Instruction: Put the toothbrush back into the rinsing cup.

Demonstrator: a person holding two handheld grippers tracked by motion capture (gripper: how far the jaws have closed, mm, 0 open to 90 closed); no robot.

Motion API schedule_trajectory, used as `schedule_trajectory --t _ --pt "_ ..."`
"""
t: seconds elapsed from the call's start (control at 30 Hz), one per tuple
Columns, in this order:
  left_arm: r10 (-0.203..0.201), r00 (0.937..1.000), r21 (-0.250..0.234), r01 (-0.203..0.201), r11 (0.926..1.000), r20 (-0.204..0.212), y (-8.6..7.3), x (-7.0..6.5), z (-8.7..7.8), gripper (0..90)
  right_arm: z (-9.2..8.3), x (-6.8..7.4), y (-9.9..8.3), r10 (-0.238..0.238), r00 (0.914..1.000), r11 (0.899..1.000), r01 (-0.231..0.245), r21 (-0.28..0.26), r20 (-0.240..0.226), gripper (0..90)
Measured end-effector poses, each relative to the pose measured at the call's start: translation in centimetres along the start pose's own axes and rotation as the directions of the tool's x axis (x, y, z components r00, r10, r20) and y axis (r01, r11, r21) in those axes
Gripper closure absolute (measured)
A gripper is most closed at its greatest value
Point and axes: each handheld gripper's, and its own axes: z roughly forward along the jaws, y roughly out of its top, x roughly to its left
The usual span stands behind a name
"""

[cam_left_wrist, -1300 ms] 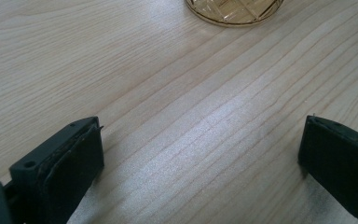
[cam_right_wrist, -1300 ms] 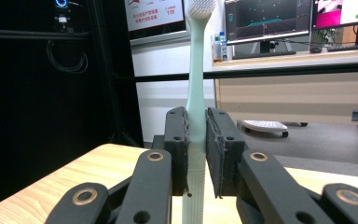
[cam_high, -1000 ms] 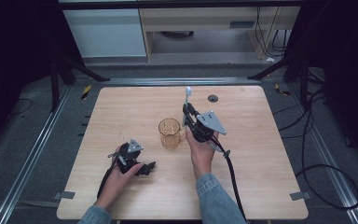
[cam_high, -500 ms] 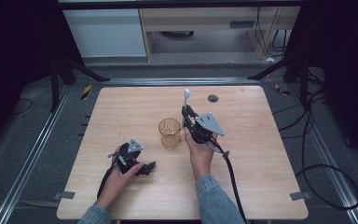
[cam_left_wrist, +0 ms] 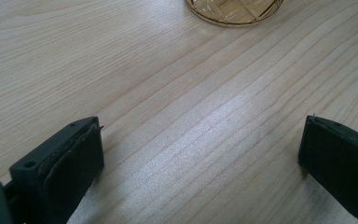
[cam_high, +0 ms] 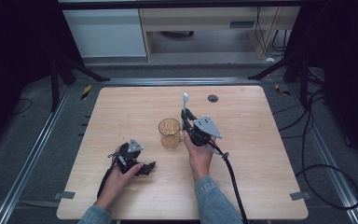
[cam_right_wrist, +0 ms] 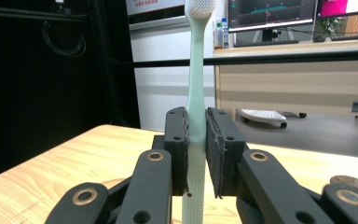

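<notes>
A pale green toothbrush [cam_right_wrist: 196, 88] stands upright between the jaws of my right gripper [cam_right_wrist: 196, 122], bristle head on top, and the gripper is shut on its handle. From above, the right gripper [cam_high: 186, 116] holds the toothbrush [cam_high: 185, 99] just right of an amber glass cup [cam_high: 169, 133] at the table's middle. My left gripper [cam_high: 147, 167] rests low at the front left, open, its jaws wide apart with bare wood between them. The cup's base [cam_left_wrist: 233, 9] lies ahead of the left gripper [cam_left_wrist: 200, 144].
The wooden table [cam_high: 121, 112] has a dark round grommet [cam_high: 213, 98] near its far edge. A cable [cam_high: 230, 172] trails from the right gripper toward the front edge. Cabinets and desks stand beyond the table.
The right gripper with the toothbrush has drifted slightly. The left gripper has stayed put.
</notes>
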Motion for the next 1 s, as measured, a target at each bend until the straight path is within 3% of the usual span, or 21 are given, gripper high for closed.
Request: schedule_trajectory --t 0.2,0.47,1.0 --pt "0.000 1.0000 0.000 0.000 1.0000 0.000 0.0 0.0 0.0 0.0 0.0 -0.3 -0.7 0.014 0.9999 1.000 -0.014 0.011 -0.003 79.1" --pt "0.000 1.0000 0.000 0.000 1.0000 0.000 0.0 0.0 0.0 0.0 0.2 -0.2 -1.4 -0.007 1.0000 1.000 0.007 0.026 -0.002 79.1" --pt "0.000 1.0000 0.000 0.000 1.0000 0.000 0.0 0.0 0.0 0.0 0.2 -0.3 -2.6 -0.006 1.0000 0.999 0.006 0.052 -0.002 79.0"
